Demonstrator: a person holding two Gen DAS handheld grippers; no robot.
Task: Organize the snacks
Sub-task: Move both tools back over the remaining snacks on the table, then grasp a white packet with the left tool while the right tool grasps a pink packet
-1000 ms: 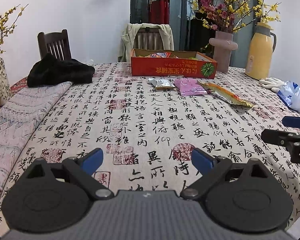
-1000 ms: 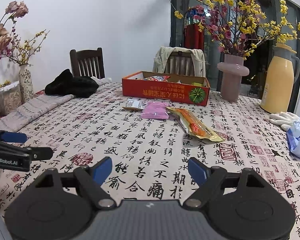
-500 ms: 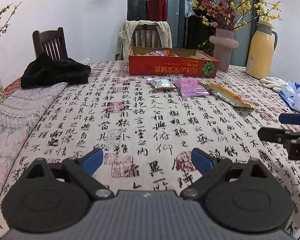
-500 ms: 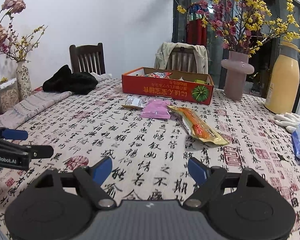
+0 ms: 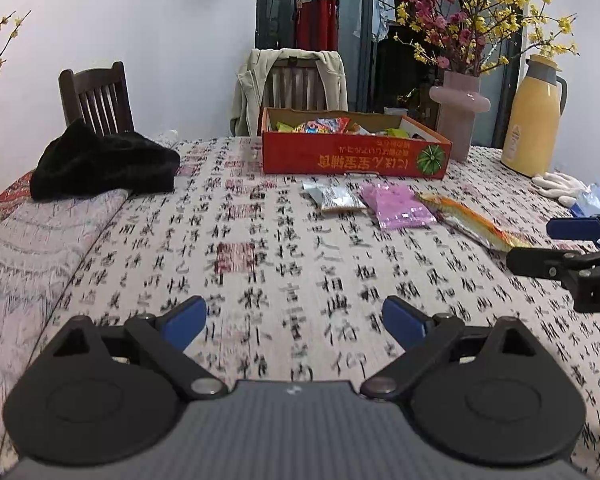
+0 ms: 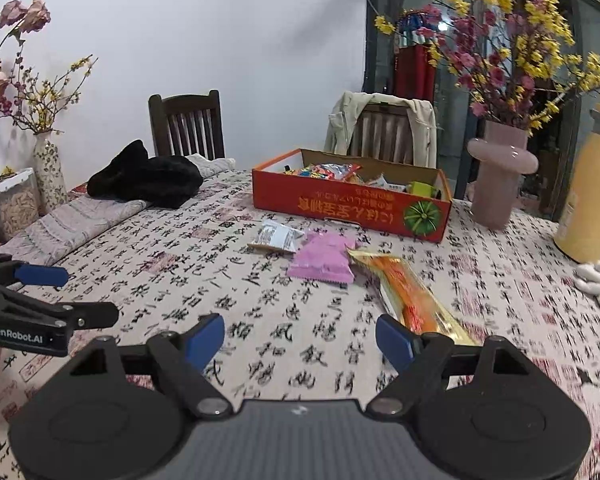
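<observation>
Left gripper (image 5: pixel 295 320) and right gripper (image 6: pixel 300 338): jaws spread, nothing held. Silver packet (image 6: pixel 276 237), pink packet (image 6: pixel 323 259), orange packet (image 6: pixel 410 298): laid on tablecloth (image 6: pixel 228 280) ahead, before red snack box (image 6: pixel 350 200).

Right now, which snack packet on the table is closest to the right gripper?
The long orange-and-gold packet. It stretches toward the right gripper, ending beside its fingers, while the pink packet and silver packet lie farther off, near the red box.
</observation>
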